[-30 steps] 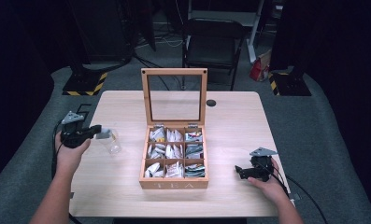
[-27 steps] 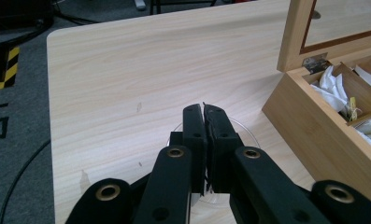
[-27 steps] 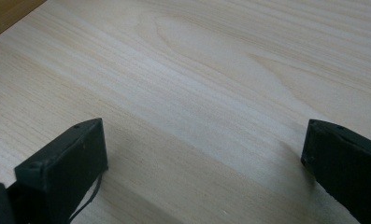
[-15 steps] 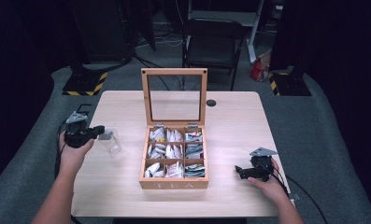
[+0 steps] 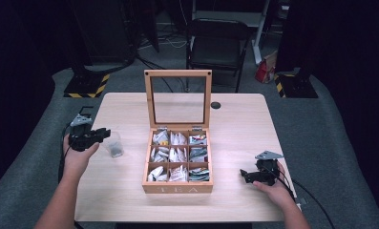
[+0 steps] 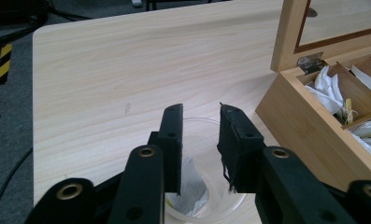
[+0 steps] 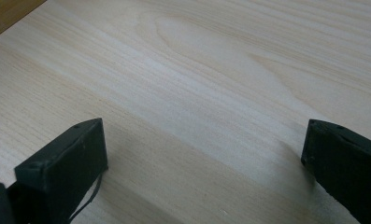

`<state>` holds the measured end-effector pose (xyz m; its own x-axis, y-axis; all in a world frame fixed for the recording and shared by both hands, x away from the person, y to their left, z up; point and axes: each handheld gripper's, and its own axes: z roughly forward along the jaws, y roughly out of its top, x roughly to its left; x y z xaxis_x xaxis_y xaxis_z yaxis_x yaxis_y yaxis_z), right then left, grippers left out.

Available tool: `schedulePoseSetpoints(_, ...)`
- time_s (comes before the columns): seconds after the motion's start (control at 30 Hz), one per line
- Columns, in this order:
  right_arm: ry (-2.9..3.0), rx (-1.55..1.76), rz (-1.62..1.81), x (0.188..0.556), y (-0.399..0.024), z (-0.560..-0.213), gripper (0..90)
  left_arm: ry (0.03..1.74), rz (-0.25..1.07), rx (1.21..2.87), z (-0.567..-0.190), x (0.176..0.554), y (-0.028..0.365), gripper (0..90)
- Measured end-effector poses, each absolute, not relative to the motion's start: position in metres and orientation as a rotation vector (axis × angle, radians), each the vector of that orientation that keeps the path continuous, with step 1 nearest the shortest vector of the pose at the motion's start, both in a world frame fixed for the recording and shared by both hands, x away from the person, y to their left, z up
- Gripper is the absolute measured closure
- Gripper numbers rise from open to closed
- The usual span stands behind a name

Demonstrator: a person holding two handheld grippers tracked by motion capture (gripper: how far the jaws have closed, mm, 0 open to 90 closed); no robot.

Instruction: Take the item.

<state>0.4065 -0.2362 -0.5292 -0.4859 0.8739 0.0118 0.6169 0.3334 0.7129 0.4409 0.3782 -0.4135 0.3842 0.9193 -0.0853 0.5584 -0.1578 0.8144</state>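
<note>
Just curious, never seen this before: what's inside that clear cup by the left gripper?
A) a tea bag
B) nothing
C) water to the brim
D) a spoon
A: in the left gripper view a tea bag lies at the bottom of the clear cup.

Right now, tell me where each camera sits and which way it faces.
High view: above the person's side, looking forward and down at the table, open tea box and glass cup; both forearms and claws show.
Left gripper view: rides the left claw, looking over the cup with a tea bag toward the box.
Right gripper view: rides the right claw, facing bare tabletop.
Shared: high and left gripper views both show cup and box.
</note>
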Motion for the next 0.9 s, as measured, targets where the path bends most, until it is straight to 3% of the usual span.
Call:
schedulePoseSetpoints(0.33, 2.23, 1.318, 0.943, 0.407, -0.236, -0.529, 0.0, 1.234, 0.501, 1.821, -0.407, 0.429, 0.37, 57.6)
schedulePoseSetpoints(0.9, 2.23, 1.319, 0.943, 0.407, -0.236, -0.529, 0.0, 1.142, 0.469, 1.864, -0.407, 0.419, 0.344, 49.9)
